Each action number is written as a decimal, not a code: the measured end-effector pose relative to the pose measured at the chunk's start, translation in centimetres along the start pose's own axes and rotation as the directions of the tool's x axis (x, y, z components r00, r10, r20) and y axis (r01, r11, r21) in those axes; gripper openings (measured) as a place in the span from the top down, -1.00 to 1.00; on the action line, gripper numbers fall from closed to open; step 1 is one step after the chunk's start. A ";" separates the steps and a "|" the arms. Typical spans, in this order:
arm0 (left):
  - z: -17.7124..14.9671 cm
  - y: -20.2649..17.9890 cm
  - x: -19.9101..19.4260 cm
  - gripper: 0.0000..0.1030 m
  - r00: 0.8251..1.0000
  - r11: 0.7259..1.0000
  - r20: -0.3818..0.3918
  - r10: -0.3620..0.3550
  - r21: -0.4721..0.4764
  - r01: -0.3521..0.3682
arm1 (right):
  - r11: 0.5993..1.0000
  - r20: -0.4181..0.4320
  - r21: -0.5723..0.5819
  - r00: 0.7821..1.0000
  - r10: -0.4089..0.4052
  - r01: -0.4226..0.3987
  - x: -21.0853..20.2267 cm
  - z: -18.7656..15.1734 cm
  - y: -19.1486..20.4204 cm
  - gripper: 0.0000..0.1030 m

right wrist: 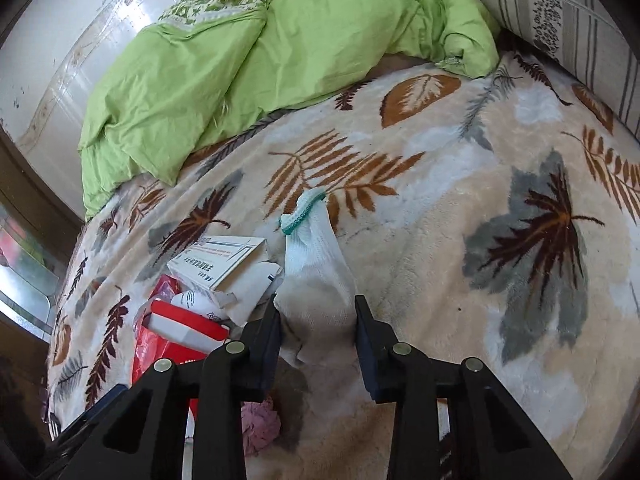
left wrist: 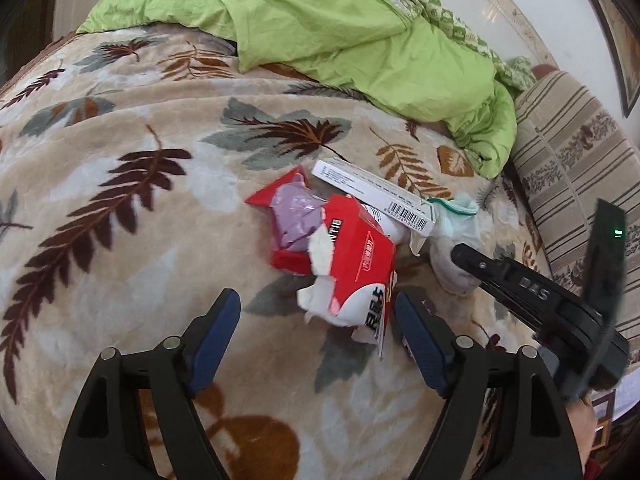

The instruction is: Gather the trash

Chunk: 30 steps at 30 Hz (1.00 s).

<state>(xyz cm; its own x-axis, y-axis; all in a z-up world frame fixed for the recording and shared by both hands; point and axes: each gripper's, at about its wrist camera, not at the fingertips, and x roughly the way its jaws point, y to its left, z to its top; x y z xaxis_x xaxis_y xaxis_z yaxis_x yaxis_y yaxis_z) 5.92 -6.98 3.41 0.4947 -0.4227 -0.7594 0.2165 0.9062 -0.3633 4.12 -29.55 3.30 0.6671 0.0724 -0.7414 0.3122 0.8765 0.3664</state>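
A torn red and white paper box (left wrist: 352,264) with crumpled purple plastic (left wrist: 294,216) lies on the leaf-patterned blanket (left wrist: 120,240). A white carton with a barcode (left wrist: 376,196) rests behind it. My left gripper (left wrist: 318,312) is open, its blue pads on either side of the red box's near end. A white sock with a green cuff (right wrist: 316,268) lies to the right of the pile. My right gripper (right wrist: 316,320) is open around the sock's lower part. The red box (right wrist: 184,328) and white carton (right wrist: 220,260) also show in the right wrist view.
A rumpled green duvet (left wrist: 320,28) lies along the far side of the bed, by a white wall. A striped patterned pillow (left wrist: 568,152) is at the right. A pink crumpled scrap (right wrist: 262,428) lies under my right gripper.
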 end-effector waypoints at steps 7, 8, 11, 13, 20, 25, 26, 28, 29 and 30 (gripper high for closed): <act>0.0 -1.7 3.0 0.25 0.999 0.999 -0.029 0.030 0.035 -0.029 | 1.000 0.001 0.014 1.000 -0.002 0.002 -0.9 -0.5 -0.6 0.30; 0.0 -1.8 2.9 0.34 0.999 0.999 -0.036 0.009 0.033 -0.008 | 1.000 0.007 0.005 1.000 -0.007 0.006 -1.2 -0.6 -0.4 0.30; -0.4 -2.5 1.7 0.69 0.999 0.996 -0.001 0.033 0.082 -0.033 | 1.000 0.027 -0.010 1.000 -0.007 0.007 -2.4 -1.0 0.0 0.30; -0.9 -2.5 0.7 0.77 0.999 0.995 0.020 0.045 0.091 -0.047 | 1.000 0.036 -0.001 0.999 -0.003 0.003 -3.4 -1.4 0.1 0.30; -2.6 -0.5 -3.8 0.78 0.999 0.998 0.045 0.019 0.059 -0.021 | 0.997 0.044 -0.034 0.997 0.068 -0.066 -7.5 -5.4 1.8 0.30; -4.3 0.5 -8.2 0.78 0.996 0.995 0.087 0.028 0.093 -0.036 | 0.988 -0.002 -0.085 0.992 0.128 -0.127 -9.6 -9.3 3.6 0.30; -5.0 0.7 -9.0 0.78 0.995 0.993 0.089 0.040 0.104 -0.050 | 0.985 -0.007 -0.094 0.990 0.142 -0.142 -10.1 -10.0 4.0 0.30; -6.5 0.9 -10.6 0.78 0.993 0.987 0.093 0.072 0.135 -0.085 | 0.980 -0.024 -0.117 0.987 0.160 -0.162 -10.5 -11.3 4.7 0.30; -7.3 0.9 -11.2 0.78 0.992 0.984 0.096 0.084 0.148 -0.098 | 0.976 -0.039 -0.133 0.985 0.166 -0.170 -10.6 -12.0 5.2 0.30; -8.3 1.1 -11.8 0.78 0.990 0.981 0.100 0.100 0.155 -0.115 | 0.974 -0.053 -0.148 0.985 0.166 -0.172 -10.5 -12.6 5.6 0.30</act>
<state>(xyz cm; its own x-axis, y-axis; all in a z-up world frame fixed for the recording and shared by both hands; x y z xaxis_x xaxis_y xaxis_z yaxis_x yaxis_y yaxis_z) -6.69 -1.11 7.47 0.5953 -0.3259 -0.7344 0.2857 0.9402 -0.1856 -9.63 -19.44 6.06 0.6727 0.2417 -0.6993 0.0894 0.9117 0.4010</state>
